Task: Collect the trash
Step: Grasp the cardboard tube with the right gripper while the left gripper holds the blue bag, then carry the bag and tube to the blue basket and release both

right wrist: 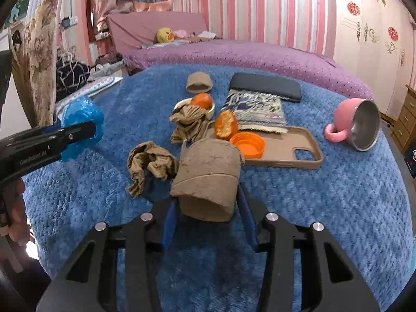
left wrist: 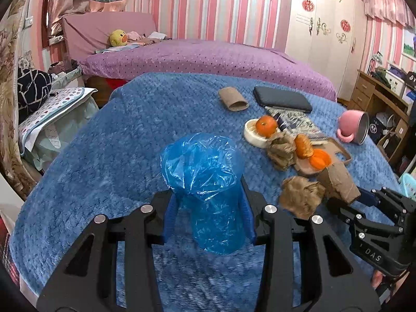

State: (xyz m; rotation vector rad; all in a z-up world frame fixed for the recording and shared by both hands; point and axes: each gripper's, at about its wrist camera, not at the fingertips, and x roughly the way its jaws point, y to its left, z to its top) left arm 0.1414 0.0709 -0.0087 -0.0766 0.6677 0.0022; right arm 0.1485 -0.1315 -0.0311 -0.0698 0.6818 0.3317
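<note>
Surface: a blue plush blanket (right wrist: 325,208) is spread over a table-like top, with a bed under a purple dotted cover (left wrist: 208,57) behind it.

Left gripper (left wrist: 208,205): black frame, blue fingers (left wrist: 170,215). A crumpled translucent blue plastic bag (left wrist: 202,176) is held between the fingers, which are closed on its gathered lower part; the bag bulges above them and is raised off the blanket. In the right wrist view the same bag (right wrist: 80,119) is seen at the left edge, clamped at the gripper's tip.

Right gripper (right wrist: 208,202): black frame, blue fingers (right wrist: 245,215). A squashed brown cardboard tube (right wrist: 208,179) is gripped between the fingers, pressed in from both sides. Whether the tube is clear of the blanket cannot be told.

Trash on the blanket:
- one crumpled brown paper wad (right wrist: 150,166), just left of the gripped tube;
- a second crumpled brown paper wad (right wrist: 189,122), leaning on a small white bowl (right wrist: 212,110);
- a second flattened brown cardboard tube (right wrist: 199,82), farther back, lying apart;
- a curled piece of orange peel (right wrist: 226,126) and an orange plastic cap-like disc (right wrist: 247,145), both at the near edge of a beige phone case (right wrist: 299,150).

Other items: a whole orange (right wrist: 202,100) resting in the white bowl; a patterned blue-and-white booklet (right wrist: 254,114); a black flat case (right wrist: 265,87) behind it; a pink mug with a steel lining (right wrist: 353,124), lying on its side at the right.
</note>
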